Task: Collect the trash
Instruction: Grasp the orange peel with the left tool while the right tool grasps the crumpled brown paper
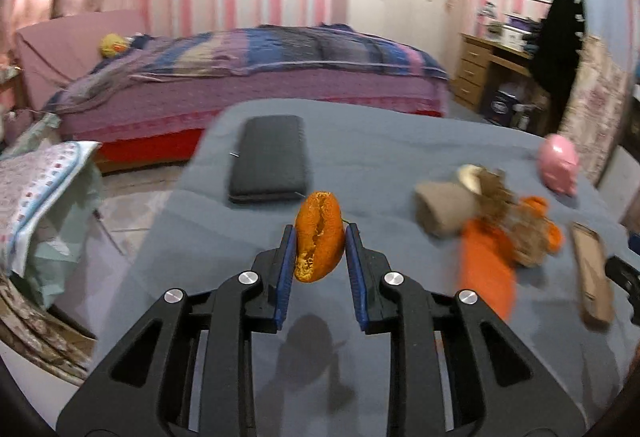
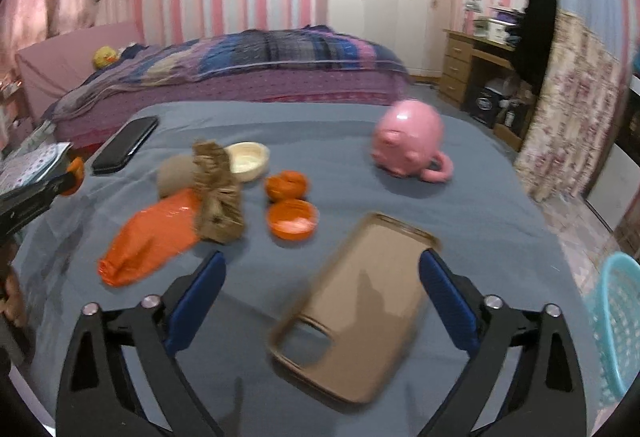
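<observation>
Orange peel (image 1: pixel 319 237) is pinched by the left gripper (image 1: pixel 320 233) at frame centre; the right gripper (image 2: pixel 322 265) is spread over the brown phone case (image 2: pixel 352 317).

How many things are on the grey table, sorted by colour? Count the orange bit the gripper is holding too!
Orange: 4 – peel held in the left gripper, two peel pieces, plastic bag
Pink: 1 – pig mug
Black: 1 – phone
Brown: 3 – phone case, paper scrap, round lump
Cream: 1 – small bowl
Total: 10
</observation>
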A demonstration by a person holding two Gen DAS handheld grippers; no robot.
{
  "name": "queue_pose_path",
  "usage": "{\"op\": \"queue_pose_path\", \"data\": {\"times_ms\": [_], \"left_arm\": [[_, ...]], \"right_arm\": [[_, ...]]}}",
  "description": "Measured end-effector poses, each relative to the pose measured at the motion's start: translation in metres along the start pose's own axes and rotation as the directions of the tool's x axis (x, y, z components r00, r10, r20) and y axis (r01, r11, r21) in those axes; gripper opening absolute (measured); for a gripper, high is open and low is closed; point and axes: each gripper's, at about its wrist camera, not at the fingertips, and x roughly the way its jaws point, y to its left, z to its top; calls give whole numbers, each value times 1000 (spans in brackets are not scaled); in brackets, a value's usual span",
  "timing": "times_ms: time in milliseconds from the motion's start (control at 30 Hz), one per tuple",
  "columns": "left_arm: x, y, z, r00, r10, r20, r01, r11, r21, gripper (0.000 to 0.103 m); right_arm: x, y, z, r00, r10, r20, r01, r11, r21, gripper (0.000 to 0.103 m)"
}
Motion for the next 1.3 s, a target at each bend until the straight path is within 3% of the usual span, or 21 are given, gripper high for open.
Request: {"op": "queue_pose_path", "data": {"times_ms": [133,333,467,533,633,800,1100,1300], "left_arm": [[18,9,-1,1000,2,-31,-3,999,-42,24],[25,8,-1,999,-11,-41,9,999,-46,24],[30,10,-1,999,-12,-52,9,999,-50,24],[31,10,0,998,-13,-55,11,999,-46,24],[34,10,2,998,-14,-63,11,999,-41,24],[28,1,3,998,6,-62,-7,1000,-17,24],[-16,-60,10,992,-124,-27,125,992,28,24],[-53,-121,13,975,-223,-1,222,969,112,24]], "right_arm": [[29,23,10,995,80,-64,-81,997,-8,79],[56,56,15,989,104,-106,-112,992,-65,71],[74,66,21,982,130,-139,-138,989,-53,56],[80,69,21,977,145,-156,-155,986,-55,43],[75,66,21,978,159,-136,-167,985,-51,43],[35,40,19,990,129,-57,-132,990,-45,43],[-40,-44,-5,1000,-26,8,26,997,72,43],[-77,-102,-18,992,-108,63,97,983,158,43]]}}
